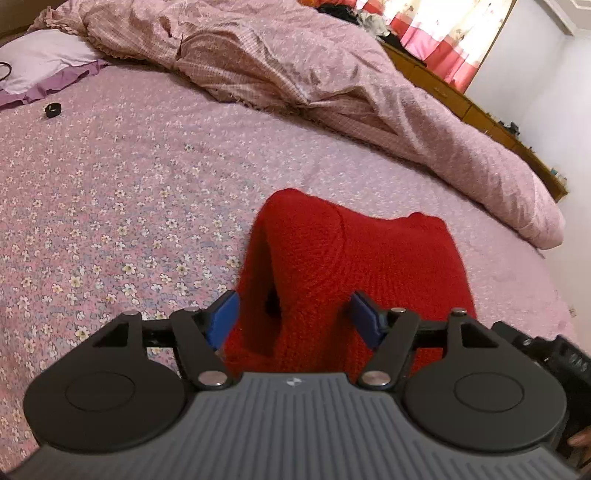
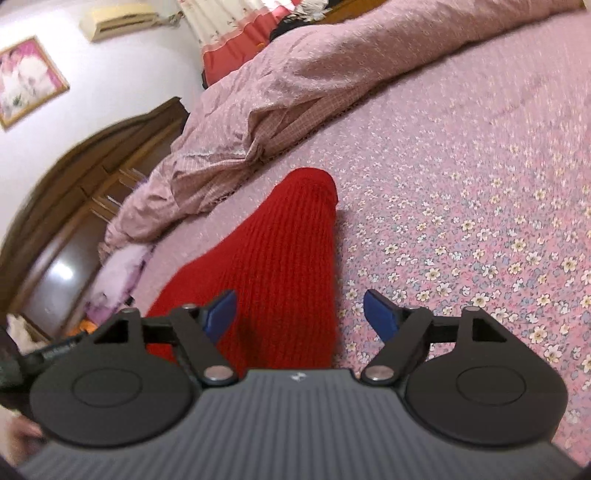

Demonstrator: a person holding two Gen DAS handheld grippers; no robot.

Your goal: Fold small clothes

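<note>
A red knitted garment (image 1: 354,266) lies bunched on the floral pink bedsheet (image 1: 129,192), one fold standing up in a ridge. My left gripper (image 1: 295,310) is open just above its near edge, and the knit lies between the blue pads (image 1: 226,314) without being pinched. In the right wrist view the same red garment (image 2: 280,258) stretches away as a ribbed sleeve-like strip. My right gripper (image 2: 301,312) is open over its near end; one blue pad sits over the knit, the other over the bare sheet (image 2: 461,229).
A crumpled pink quilt (image 1: 295,62) is heaped along the far side of the bed. A lilac pillow (image 1: 40,62) and a small black ring (image 1: 53,109) lie at the far left. A wooden headboard (image 2: 74,192) and curtains (image 2: 229,33) stand beyond the bed.
</note>
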